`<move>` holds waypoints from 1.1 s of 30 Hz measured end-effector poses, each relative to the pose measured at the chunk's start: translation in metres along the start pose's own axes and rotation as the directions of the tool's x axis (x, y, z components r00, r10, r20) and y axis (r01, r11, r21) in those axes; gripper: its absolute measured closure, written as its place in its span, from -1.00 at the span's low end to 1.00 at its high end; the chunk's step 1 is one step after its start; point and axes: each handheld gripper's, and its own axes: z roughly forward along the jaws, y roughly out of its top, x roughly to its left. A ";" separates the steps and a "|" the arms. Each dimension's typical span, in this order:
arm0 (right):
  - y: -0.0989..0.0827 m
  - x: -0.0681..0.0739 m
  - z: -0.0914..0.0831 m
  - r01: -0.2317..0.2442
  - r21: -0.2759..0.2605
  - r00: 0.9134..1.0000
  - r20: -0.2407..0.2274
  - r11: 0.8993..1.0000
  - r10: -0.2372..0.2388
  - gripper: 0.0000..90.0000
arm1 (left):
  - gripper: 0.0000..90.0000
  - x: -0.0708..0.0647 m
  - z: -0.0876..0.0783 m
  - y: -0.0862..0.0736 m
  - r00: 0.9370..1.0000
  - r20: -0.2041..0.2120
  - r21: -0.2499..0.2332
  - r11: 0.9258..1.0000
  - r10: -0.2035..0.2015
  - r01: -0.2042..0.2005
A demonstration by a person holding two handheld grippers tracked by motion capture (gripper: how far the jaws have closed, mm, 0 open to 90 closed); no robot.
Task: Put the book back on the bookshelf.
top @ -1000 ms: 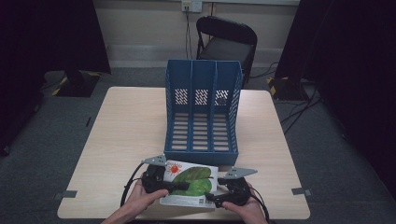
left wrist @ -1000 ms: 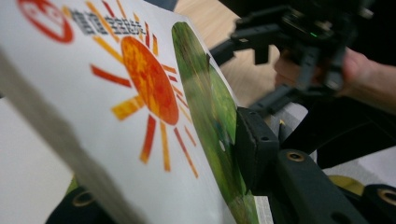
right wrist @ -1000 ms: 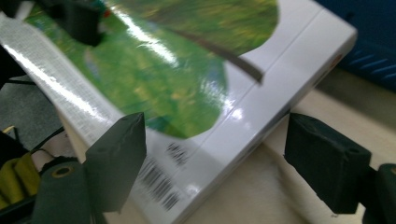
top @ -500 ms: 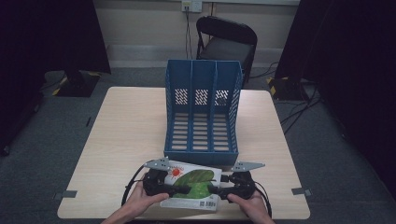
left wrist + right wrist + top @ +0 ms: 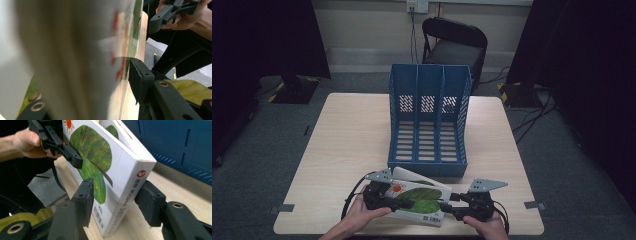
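- The picture book (image 5: 417,202) lies on the tabletop (image 5: 347,150), just in front of the blue file rack (image 5: 428,122).
- Left claw (image 5: 399,202) is clenched on the book's left end.
- Right claw (image 5: 115,202) has just been closing around the spine end, one pad touching, the other just clear.

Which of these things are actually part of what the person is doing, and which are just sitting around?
In the job:
- book, lying near the table's front edge
- left gripper, clamped on the book's left end
- right gripper, jaws just closing around the spine end
- blue file rack, right behind the book

Just around:
- table
- black chair
- wall socket
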 end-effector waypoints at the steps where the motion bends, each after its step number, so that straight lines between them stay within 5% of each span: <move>1: 0.000 0.000 0.001 0.000 0.013 1.000 0.002 1.000 0.000 0.13 | 0.41 0.000 0.000 0.000 1.000 -0.003 0.000 1.000 0.005 -0.005; 17: 0.002 -0.004 0.016 0.022 0.057 1.000 -0.011 0.998 -0.021 0.35 | 0.35 0.007 -0.004 -0.003 1.000 0.002 -0.012 1.000 -0.023 0.023; 25: 0.006 0.008 0.006 0.121 0.037 0.992 0.038 0.992 -0.123 0.50 | 0.17 0.007 -0.006 -0.002 0.999 -0.053 0.012 1.000 0.001 0.000; 33: 0.004 0.009 0.002 0.121 0.033 0.992 0.036 0.992 -0.122 0.57 | 0.03 0.015 -0.028 -0.004 0.989 -0.142 -0.047 0.998 -0.042 0.035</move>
